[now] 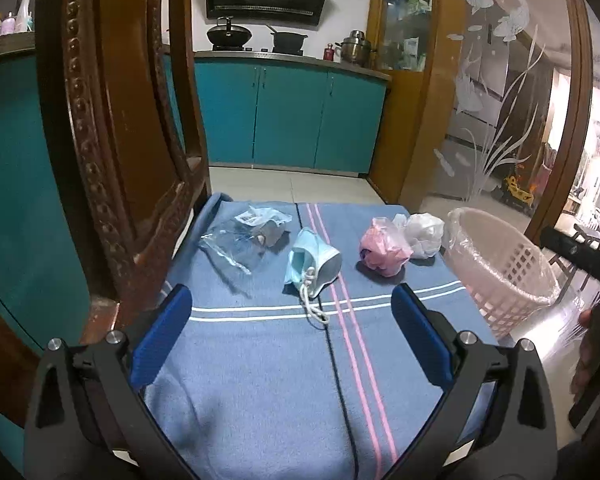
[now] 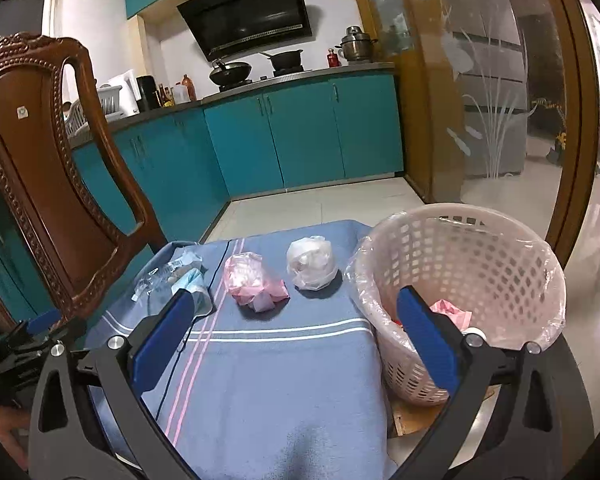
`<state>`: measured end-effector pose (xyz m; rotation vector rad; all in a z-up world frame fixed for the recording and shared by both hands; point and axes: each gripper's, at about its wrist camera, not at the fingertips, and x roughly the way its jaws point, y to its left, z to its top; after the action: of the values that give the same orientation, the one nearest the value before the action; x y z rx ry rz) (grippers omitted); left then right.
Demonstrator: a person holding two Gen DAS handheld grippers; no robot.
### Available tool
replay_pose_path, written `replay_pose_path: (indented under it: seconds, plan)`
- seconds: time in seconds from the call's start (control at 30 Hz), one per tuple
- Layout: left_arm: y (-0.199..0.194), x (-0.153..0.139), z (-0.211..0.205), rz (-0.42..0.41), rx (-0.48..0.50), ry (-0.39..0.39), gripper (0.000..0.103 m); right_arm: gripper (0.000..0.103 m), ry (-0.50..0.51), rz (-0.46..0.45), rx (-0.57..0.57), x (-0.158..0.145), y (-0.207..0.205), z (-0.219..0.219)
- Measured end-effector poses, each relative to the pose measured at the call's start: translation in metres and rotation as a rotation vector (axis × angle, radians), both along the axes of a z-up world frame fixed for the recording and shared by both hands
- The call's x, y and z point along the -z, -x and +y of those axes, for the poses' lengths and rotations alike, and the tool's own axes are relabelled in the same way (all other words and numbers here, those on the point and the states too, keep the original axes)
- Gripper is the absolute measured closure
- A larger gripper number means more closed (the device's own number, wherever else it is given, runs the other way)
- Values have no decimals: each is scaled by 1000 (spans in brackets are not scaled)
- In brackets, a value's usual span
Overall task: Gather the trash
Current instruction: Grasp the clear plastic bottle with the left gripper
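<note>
Trash lies on a blue striped cloth [image 1: 259, 360]: a clear plastic wrapper [image 1: 243, 236], a light blue face mask [image 1: 312, 264] with a white cord, a pink crumpled bag [image 1: 384, 250] and a white crumpled bag [image 1: 424, 234]. A pink lined basket [image 1: 500, 264] stands at the cloth's right edge. My left gripper [image 1: 291, 294] is open and empty, a short way before the mask. My right gripper [image 2: 295, 298] is open and empty, just before the pink bag [image 2: 255, 280] and the white bag [image 2: 312, 262]. The basket [image 2: 460, 248] holds pink scraps [image 2: 452, 312].
A carved wooden chair [image 1: 111, 140] stands close at the left, touching the cloth's edge. Teal kitchen cabinets [image 1: 283, 116] line the far wall across a tiled floor. A frosted glass door [image 1: 500, 100] in a wooden frame is at the right, behind the basket.
</note>
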<state>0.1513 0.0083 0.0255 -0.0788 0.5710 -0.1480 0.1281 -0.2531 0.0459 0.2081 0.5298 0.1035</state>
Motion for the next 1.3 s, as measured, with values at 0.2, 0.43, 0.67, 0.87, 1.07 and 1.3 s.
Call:
replay_pose_path:
  seconds: [0.2,0.43,0.67,0.87,1.07,1.3]
  plan:
    - [0,0,0,-2,15,-11,4,3,4,14,-4,4,-1,2]
    - [-31,16,-8,23,-34,-166,4,3,1,15,-12,4,-2,5]
    - [-108,46,-12,109,-41,-315,14,3,-16,39,-18,10,-11,9]
    - [-171,82,-8,252,0,-328,68,3,-4,65,-73,14,-20,26]
    - [-140,63,-11,237,67,-279,101,3,68,91,-96,25,-40,45]
    - [-46,-9,11,111,102,3,101,3,59,125,33,42,-96,30]
